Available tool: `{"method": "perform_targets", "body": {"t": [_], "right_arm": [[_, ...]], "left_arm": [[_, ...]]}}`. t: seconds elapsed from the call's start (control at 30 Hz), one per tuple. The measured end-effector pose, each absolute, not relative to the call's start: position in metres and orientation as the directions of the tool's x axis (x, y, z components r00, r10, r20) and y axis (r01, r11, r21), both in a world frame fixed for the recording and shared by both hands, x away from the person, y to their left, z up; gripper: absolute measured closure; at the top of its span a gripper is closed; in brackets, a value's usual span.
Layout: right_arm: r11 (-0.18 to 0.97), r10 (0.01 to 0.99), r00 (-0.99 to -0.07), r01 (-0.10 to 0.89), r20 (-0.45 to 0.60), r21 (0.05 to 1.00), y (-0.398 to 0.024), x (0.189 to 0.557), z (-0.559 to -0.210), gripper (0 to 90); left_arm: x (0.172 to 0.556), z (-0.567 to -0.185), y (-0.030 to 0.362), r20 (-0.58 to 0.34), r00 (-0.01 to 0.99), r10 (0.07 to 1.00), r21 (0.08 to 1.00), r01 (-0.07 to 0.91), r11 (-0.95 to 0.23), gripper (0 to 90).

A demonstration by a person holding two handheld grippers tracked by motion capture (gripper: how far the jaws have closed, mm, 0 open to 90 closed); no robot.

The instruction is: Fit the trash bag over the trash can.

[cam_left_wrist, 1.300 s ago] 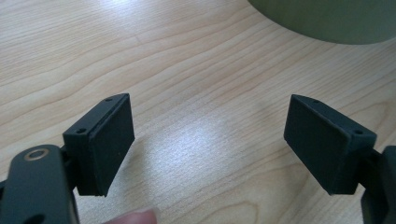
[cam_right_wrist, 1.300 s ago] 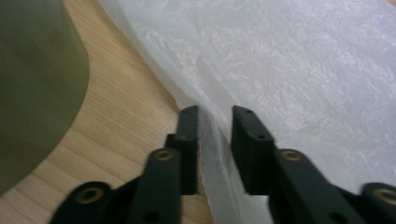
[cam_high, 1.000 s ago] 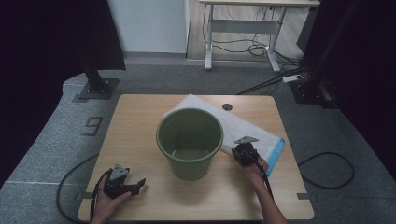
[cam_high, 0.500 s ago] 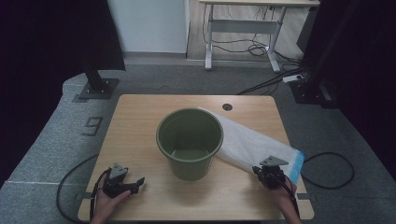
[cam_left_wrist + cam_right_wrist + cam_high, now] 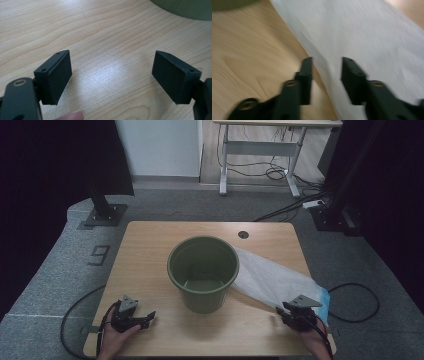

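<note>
Since dragging the white bag (image 5: 272, 280) rightward, right gripper (image 5: 325, 72) fingers have just opened.

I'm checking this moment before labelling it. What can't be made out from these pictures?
- Plastic bag: its left end is hidden behind the green bucket in the high view.
- Right gripper view: motion blur; whether the bag's edge touches the parted jaws is unclear.
- Bucket in the left gripper view: cut off by the top edge.
- Bag's blue end: partly covered by the right gripper.

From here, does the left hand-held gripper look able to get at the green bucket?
Probably yes. The left hand-held gripper rests open on bare table, and nothing lies between it and the bucket; the white bag is on the far side.
</note>
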State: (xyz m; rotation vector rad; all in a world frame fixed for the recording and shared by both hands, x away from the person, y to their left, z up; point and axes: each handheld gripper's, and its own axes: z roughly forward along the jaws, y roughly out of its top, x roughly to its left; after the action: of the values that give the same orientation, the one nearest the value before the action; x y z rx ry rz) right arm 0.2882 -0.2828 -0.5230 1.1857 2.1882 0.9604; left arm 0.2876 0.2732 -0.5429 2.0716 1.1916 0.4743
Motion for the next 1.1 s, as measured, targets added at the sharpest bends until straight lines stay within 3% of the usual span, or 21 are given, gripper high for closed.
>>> {"method": "perform_targets", "body": {"t": [0.03, 0.17, 0.3, 0.37, 0.57, 0.93, 1.1], "right_arm": [[0.399, 0.834, -0.547, 0.500, -0.077, 0.769, -0.264, 0.295, -0.519, 46.0], [0.418, 0.806, -0.585, 0.458, -0.088, 0.785, -0.221, 0.314, -0.515, 40.7], [0.425, 0.799, -0.593, 0.446, -0.095, 0.788, -0.197, 0.332, -0.518, 41.1], [0.405, 0.802, -0.592, 0.435, -0.083, 0.804, -0.184, 0.347, -0.522, 47.0], [0.428, 0.785, -0.616, 0.456, -0.071, 0.780, -0.163, 0.367, -0.530, 43.9], [0.431, 0.795, -0.603, 0.487, -0.065, 0.760, -0.149, 0.386, -0.541, 43.2], [0.435, 0.813, -0.576, 0.507, -0.082, 0.744, -0.150, 0.389, -0.547, 48.1]], "left_arm": [[0.288, -0.543, 0.273, -0.018, 0.515, 0.857, 0.715, 0.606, -0.349, 16.2], [0.287, -0.543, 0.272, -0.009, 0.515, 0.857, 0.715, 0.603, -0.354, 16.2], [0.286, -0.543, 0.271, -0.001, 0.518, 0.855, 0.713, 0.600, -0.363, 16.2], [0.285, -0.543, 0.271, -0.001, 0.520, 0.854, 0.714, 0.598, -0.363, 16.2], [0.286, -0.543, 0.271, -0.007, 0.524, 0.851, 0.710, 0.602, -0.365, 16.2], [0.285, -0.543, 0.271, -0.005, 0.524, 0.851, 0.710, 0.601, -0.366, 16.2], [0.286, -0.543, 0.271, -0.005, 0.524, 0.852, 0.709, 0.603, -0.367, 16.1]]}}
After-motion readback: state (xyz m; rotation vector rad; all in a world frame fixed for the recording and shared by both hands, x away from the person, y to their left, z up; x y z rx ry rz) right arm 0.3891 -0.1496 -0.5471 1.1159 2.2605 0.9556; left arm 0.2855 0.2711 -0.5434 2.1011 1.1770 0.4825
